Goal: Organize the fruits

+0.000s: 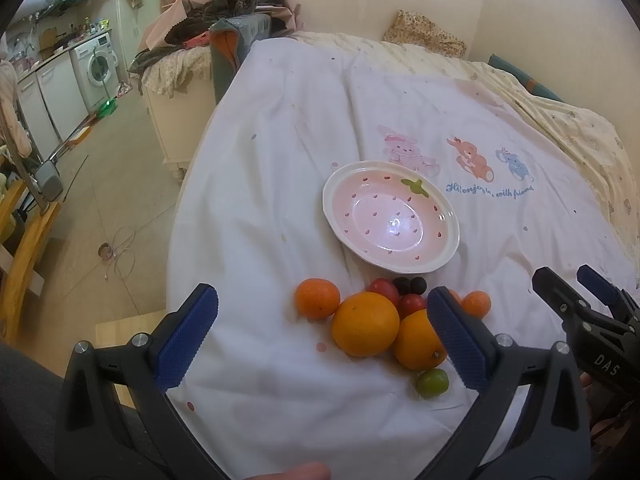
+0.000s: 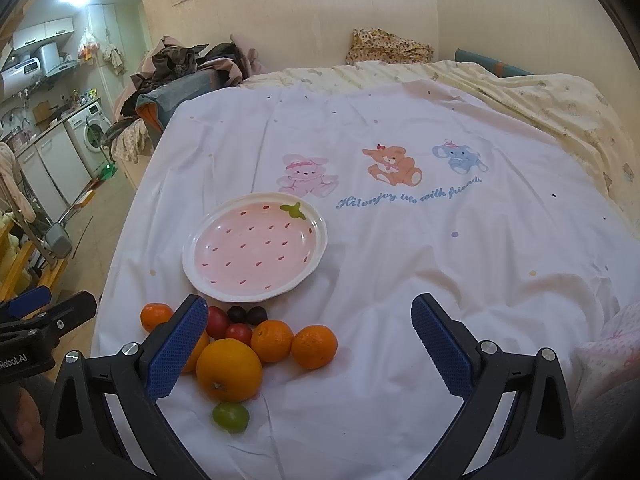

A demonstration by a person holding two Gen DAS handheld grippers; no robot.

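Note:
A pink strawberry-pattern plate (image 1: 448, 216) (image 2: 200, 236) lies empty on the white bed sheet. In front of it sits a cluster of fruit: a large orange (image 1: 365, 329) (image 2: 229, 369), a second large orange (image 1: 416, 344) partly behind my finger, small mandarins (image 1: 317, 297) (image 2: 313, 346) (image 2: 272, 340), red tomatoes (image 1: 412, 304) (image 2: 218, 322), dark grapes (image 1: 410, 285) (image 2: 247, 314) and a green grape (image 1: 432, 382) (image 2: 230, 416). My left gripper (image 1: 322, 332) is open above the fruit. My right gripper (image 2: 310, 344) is open just right of the cluster; it also shows in the left wrist view (image 1: 572, 284).
The white sheet (image 2: 400, 260) with cartoon animals covers the bed; its left edge drops to the floor (image 1: 100, 200). A pile of clothes (image 1: 224, 12) sits at the far left corner, a floral pillow (image 2: 388, 46) by the wall. Kitchen units and a washing machine (image 1: 96, 64) stand far left.

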